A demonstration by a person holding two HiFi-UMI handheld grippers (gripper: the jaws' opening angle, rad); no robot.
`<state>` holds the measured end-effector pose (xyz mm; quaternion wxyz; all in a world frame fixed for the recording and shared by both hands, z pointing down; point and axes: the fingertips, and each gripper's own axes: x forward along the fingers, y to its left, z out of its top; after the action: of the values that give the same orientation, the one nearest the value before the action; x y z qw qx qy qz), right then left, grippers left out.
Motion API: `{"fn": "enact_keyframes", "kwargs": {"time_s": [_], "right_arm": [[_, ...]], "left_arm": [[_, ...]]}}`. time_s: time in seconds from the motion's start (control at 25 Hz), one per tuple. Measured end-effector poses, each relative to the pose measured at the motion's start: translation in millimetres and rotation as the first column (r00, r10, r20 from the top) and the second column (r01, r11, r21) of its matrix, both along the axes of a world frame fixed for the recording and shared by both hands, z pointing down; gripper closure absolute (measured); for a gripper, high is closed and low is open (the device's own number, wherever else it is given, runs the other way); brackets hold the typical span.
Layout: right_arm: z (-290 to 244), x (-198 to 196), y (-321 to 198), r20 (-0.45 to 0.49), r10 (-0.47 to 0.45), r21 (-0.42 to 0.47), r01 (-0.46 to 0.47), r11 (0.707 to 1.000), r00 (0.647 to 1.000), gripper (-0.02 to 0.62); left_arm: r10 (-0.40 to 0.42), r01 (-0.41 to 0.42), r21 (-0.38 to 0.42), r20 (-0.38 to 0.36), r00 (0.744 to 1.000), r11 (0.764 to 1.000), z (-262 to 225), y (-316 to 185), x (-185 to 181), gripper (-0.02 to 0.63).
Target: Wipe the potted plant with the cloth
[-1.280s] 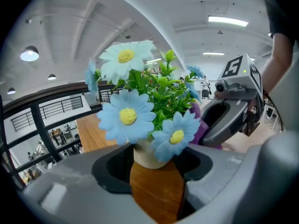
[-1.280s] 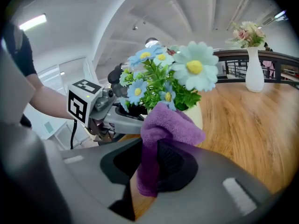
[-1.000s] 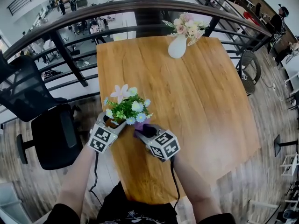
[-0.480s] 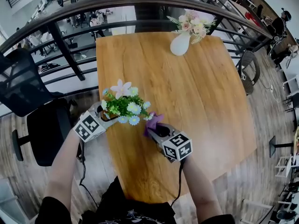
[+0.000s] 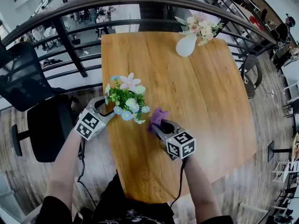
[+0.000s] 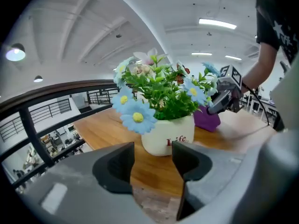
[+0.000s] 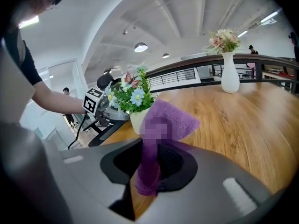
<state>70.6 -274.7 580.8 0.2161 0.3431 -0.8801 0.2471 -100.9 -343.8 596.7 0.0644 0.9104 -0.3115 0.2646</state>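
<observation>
Big wooden table (image 5: 201, 101) under it all, its left edge running just beside the plant (image 5: 125, 101), which stands upright in a white pot, with a vase (image 5: 187, 45) well beyond it at the far side. The left gripper (image 6: 153, 149) sits on the plant's left, jaws apart and bare, the pot just ahead of its tips, not between them. The right gripper (image 7: 150, 160) is on the plant's right, clamped on the purple cloth (image 7: 170, 118), which stands up out of the jaws. The key bit: the plant lies leftward and slightly ahead of the cloth, very near, with a sliver of wood showing between cloth and leaves. Whether the cloth touches the pot, I can't tell. The left is nearer the pot — I'd expect it to steady while the right sweeps in.
</observation>
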Motion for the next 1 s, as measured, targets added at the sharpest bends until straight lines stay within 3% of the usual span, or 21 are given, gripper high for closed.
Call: {"fn": "enact_keyframes", "kwargs": {"time_s": [0.12,0.2,0.32,0.4,0.68,0.84,1.0], "right_arm": [[-6,1,-3,-0.006,-0.004,0.02,0.004,1.0,1.0,0.506],[-12,6,-8,-0.01,-0.001,0.039,0.002,0.999,1.0,0.506],[-24,14,-25,-0.009,0.002,0.069,-0.001,0.998,1.0,0.506],[-30,16,-42,-0.023,-0.018,0.099,0.02,0.995,1.0,0.506],[-32,1,-99,-0.117,-0.208,0.127,0.222,0.967,0.971,0.506],[-34,-16,-124,-0.133,-0.351,0.138,0.368,0.919,0.927,0.508],[-37,-42,-138,-0.164,-0.496,0.141,0.518,0.844,0.853,0.509]], "left_arm": [[-0.077,0.076,-0.019,-0.047,0.996,0.997,-3,11,1,0.344],[-0.162,0.159,-0.032,-0.106,0.981,0.987,-8,23,4,0.306],[-0.261,0.256,-0.053,-0.18,0.948,0.965,-13,44,22,0.163],[-0.309,0.305,-0.054,-0.177,0.934,0.951,-11,53,37,0.104],[-0.523,0.526,-0.005,-0.126,0.843,0.85,-12,36,49,0.068],[-0.566,0.571,0.026,-0.101,0.818,0.821,-9,25,53,0.067],[-0.57,0.573,0.019,-0.076,0.818,0.82,3,23,60,0.069]]}}
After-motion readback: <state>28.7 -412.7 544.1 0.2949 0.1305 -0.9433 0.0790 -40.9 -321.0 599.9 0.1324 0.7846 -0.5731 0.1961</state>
